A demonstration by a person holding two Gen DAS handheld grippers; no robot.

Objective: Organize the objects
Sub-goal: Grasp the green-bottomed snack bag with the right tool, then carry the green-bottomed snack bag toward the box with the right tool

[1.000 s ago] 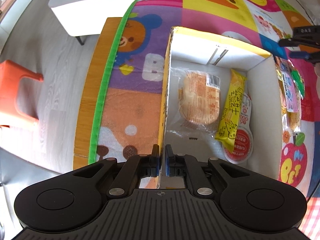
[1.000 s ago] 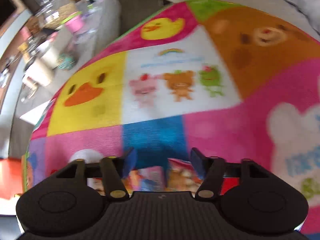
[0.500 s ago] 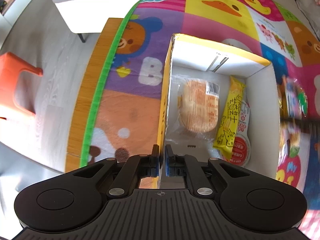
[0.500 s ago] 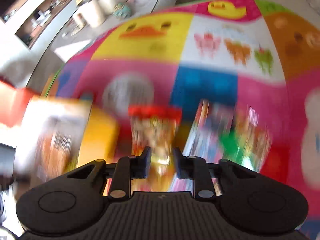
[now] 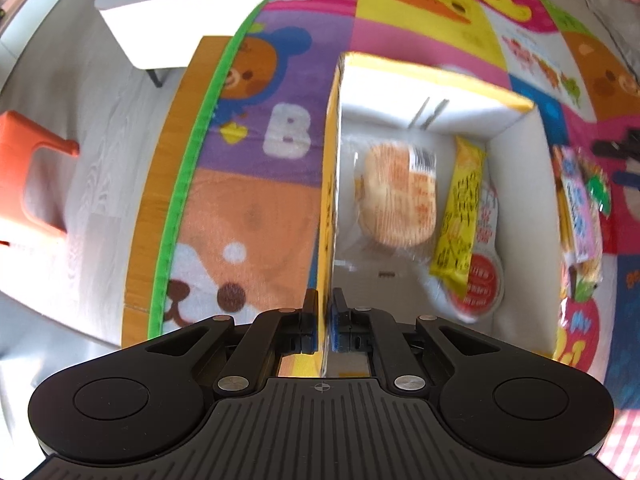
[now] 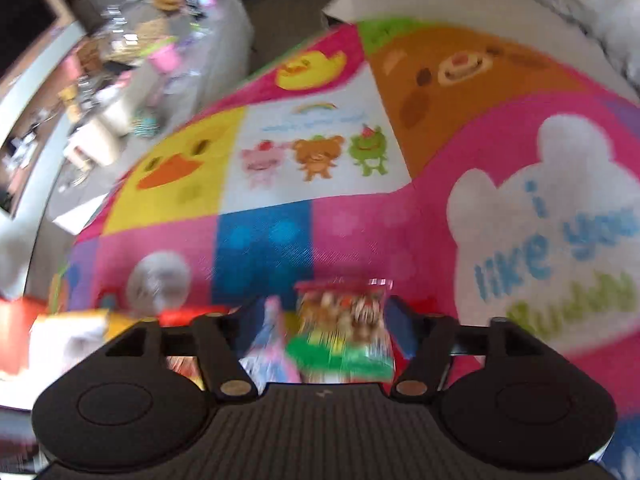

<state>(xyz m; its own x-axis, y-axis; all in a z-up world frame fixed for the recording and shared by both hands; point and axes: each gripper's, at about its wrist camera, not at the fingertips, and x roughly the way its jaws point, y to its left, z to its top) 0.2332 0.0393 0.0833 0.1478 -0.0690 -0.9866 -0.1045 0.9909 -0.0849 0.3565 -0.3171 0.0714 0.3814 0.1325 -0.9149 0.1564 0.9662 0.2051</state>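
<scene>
My left gripper [image 5: 324, 305] points down and is shut on the left wall of a yellow-edged white box [image 5: 516, 208]. Inside the box lie a wrapped bun [image 5: 396, 196], a yellow snack bar [image 5: 460, 208] and a round red-and-white packet [image 5: 482, 280]. Several snack packets [image 5: 580, 204] lie on the mat just right of the box. My right gripper [image 6: 326, 314] hangs over them, its jaws opening wide. A green-and-red snack packet [image 6: 344, 332] and a pink packet [image 6: 268, 344] show between the fingers, blurred. The pads do not press on either.
A colourful cartoon play mat [image 6: 400, 220] covers the wooden table [image 5: 168, 184]. A white side table [image 5: 180, 4] and an orange stool [image 5: 28, 176] stand on the floor to the left. A cluttered counter [image 6: 120, 80] lies beyond the mat.
My right gripper swung from the box side to the packets further right, and its jaws went from nearly shut to wide. The left gripper kept its hold on the box wall.
</scene>
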